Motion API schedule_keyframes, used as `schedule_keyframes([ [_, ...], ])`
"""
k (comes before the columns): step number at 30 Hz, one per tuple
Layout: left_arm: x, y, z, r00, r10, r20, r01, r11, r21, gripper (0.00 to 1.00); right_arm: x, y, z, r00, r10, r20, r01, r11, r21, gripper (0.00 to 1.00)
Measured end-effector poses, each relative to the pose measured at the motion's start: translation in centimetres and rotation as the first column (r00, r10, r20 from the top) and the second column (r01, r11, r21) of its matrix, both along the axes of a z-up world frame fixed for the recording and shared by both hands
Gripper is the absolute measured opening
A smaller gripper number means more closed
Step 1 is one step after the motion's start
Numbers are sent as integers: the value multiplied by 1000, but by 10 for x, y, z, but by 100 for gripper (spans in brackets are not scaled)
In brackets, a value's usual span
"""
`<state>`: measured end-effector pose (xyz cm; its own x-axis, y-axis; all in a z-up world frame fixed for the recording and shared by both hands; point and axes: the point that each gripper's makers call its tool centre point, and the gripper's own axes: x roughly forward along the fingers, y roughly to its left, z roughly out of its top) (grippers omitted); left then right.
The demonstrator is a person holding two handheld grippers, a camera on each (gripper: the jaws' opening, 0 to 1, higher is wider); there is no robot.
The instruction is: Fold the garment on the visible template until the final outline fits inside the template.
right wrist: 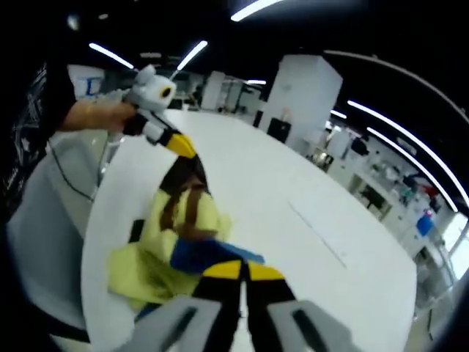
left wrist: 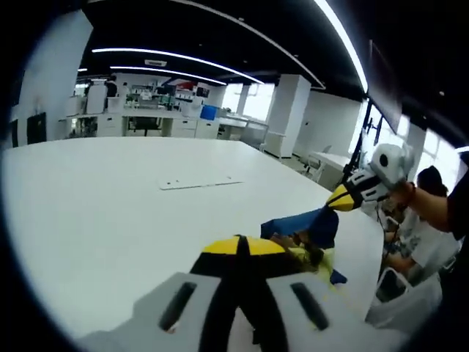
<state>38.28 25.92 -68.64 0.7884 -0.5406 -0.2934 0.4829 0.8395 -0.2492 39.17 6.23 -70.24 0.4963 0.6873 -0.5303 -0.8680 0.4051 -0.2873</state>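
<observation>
The garment [right wrist: 170,246], a yellow and blue piece with dark trim, lies bunched in a loose heap at the near edge of a broad white counter [right wrist: 293,220], pinched from two sides at once. In the right gripper view, the right hand-held gripper [right wrist: 242,273] has its yellow-tipped jaws pressed together on a blue fold of the cloth, while the left hand-held gripper [right wrist: 185,147] comes in from the left, gripped by a person's hand [right wrist: 110,114], its yellow tip meeting a dark raised corner of the fabric. That corner stands up from the heap, and the yellow body of the garment spreads below it across the counter.

In the left gripper view, the left hand-held gripper [left wrist: 239,246] shows its jaws clenched tight, their yellow tips together, with the garment [left wrist: 308,235] just beyond them; how much cloth sits between the jaws is hidden by the jaws themselves. The right hand-held gripper [left wrist: 344,196] enters from the right, its yellow tip touching the blue fabric. A faint pale rectangular outline [left wrist: 199,183] lies on the counter [left wrist: 110,213] well apart from the garment, toward the middle of the surface. A seated person [left wrist: 421,235] in a white top is near the counter's right side, and shelving and desks line the bright room behind.
</observation>
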Motion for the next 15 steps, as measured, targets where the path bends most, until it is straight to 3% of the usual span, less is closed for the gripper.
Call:
schedule_keyframes([
  [7,32,7,10,997,70,28,-69,997,-36,0,32,-20,2,996,-89,24,89,996,-6,0],
  [15,70,29,1,986,168,4,-167,984,-66,0,70,-38,-3,978,-210,-9,210,977,45,0],
])
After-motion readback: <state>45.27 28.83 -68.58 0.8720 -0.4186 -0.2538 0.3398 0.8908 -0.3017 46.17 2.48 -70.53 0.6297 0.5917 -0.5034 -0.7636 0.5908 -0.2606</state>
